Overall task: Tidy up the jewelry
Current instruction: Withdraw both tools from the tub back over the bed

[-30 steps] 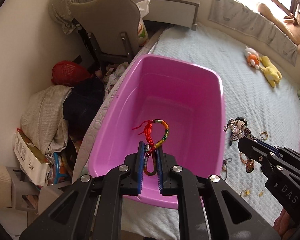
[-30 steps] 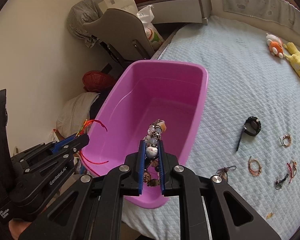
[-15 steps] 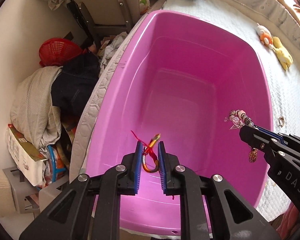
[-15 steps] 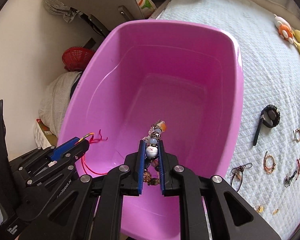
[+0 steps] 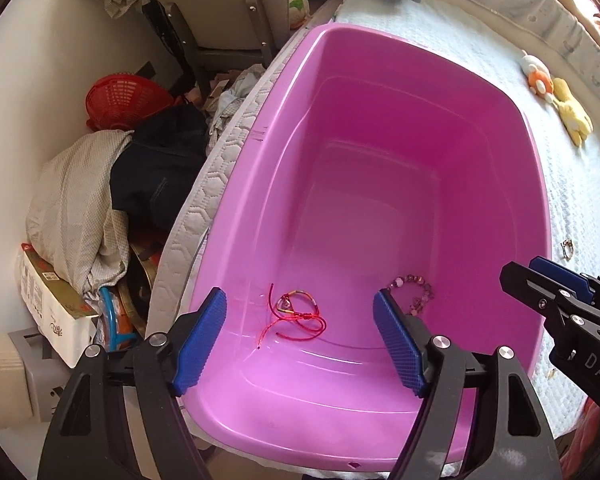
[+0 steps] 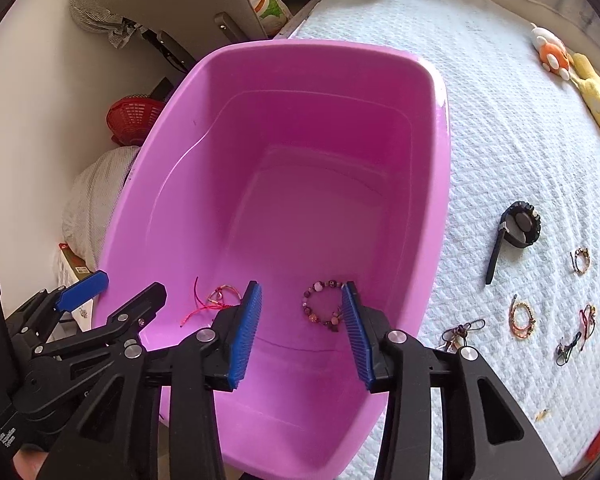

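The left gripper [image 5: 300, 326] hangs over the near end of the pink tub [image 5: 538, 184], its jaws spread wide and holding nothing. Between and just beyond them, the red string bracelet [image 5: 298, 314] lies loose on the tub floor. To the right, the right gripper [image 6: 300, 316] also hovers over the tub with its jaws apart and empty; the beaded bracelet [image 6: 323, 306] rests on the tub floor between them. Farther right, on the white bedspread [image 6: 500, 120], lie a black watch [image 6: 518, 226] and several small bracelets [image 6: 522, 318], well apart from both grippers.
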Demonstrator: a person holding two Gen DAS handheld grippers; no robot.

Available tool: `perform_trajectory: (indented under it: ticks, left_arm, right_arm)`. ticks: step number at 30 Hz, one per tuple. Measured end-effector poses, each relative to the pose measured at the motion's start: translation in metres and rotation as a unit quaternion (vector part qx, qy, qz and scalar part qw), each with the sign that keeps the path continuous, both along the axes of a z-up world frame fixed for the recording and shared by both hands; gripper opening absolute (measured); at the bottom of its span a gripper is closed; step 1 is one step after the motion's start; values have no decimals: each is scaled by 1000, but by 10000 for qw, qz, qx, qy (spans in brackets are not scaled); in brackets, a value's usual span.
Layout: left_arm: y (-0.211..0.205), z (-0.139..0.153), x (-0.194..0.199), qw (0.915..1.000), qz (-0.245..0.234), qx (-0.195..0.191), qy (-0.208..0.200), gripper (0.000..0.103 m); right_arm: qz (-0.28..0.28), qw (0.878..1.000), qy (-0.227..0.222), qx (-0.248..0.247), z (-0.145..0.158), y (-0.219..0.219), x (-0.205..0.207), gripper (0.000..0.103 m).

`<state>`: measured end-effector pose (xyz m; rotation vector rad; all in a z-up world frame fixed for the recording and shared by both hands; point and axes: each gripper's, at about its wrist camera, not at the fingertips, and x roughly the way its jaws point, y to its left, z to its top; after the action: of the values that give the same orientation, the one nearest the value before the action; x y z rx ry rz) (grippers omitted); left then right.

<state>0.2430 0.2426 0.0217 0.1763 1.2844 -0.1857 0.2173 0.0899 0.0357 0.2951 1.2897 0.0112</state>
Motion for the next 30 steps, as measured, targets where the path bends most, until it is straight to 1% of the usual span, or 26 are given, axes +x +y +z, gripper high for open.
perform_trajectory:
  ticks: [3,5,8,10,11,12,14,16,18,21,25,30]
  left_arm:
    - [-2,6,-4,9999,1,63,-98,77]
    - [-3,11,-7,9999,2,97,-141,78]
    - [-7,21,-12,9997,-4,123,-195,80]
    - [-8,28,-18,9998,-23,52,-215,80]
    - [-9,33,-21,9997,-28,2,-234,82]
    - [-11,37,-24,9996,-33,-35,-264,84]
    - [-15,47,-32,9994,-45,-83,-343,85]
    - [-20,55,-40,9992,-52,-105,-393,85]
    - [-27,63,-50,9990,-55,-151,-420,87]
    - [-40,72,-65,9988,-97,-239,-413,88]
    - [-64,80,-89,9985,-215,-292,-417,91]
    - [-98,85,-125,9979,-328,-381,-409,92]
  right_arm:
    - [-32,10000,-20,-3,4,-3,-5,44]
    - [-69,10000,-53,17,8,-6,-10,44]
    - [-90,9999,-75,25,13,-12,-20,49]
    - [-89,9999,-113,5,17,-16,-29,50]
    - [-91,9998,-146,-24,20,-16,-33,50]
    - [-99,9998,-189,-54,23,-19,-38,51]
    - [-101,9996,-263,-100,30,-24,-49,54]
    - [-78,9994,-311,-153,36,-30,-61,55]
    - [-89,9992,-356,-164,41,-36,-75,58]
    - [-194,9989,-409,-111,47,-51,-98,60]
    - [-324,9985,-437,-108,52,-74,-133,60]
    - [-559,9971,-502,-154,57,-109,-189,60]
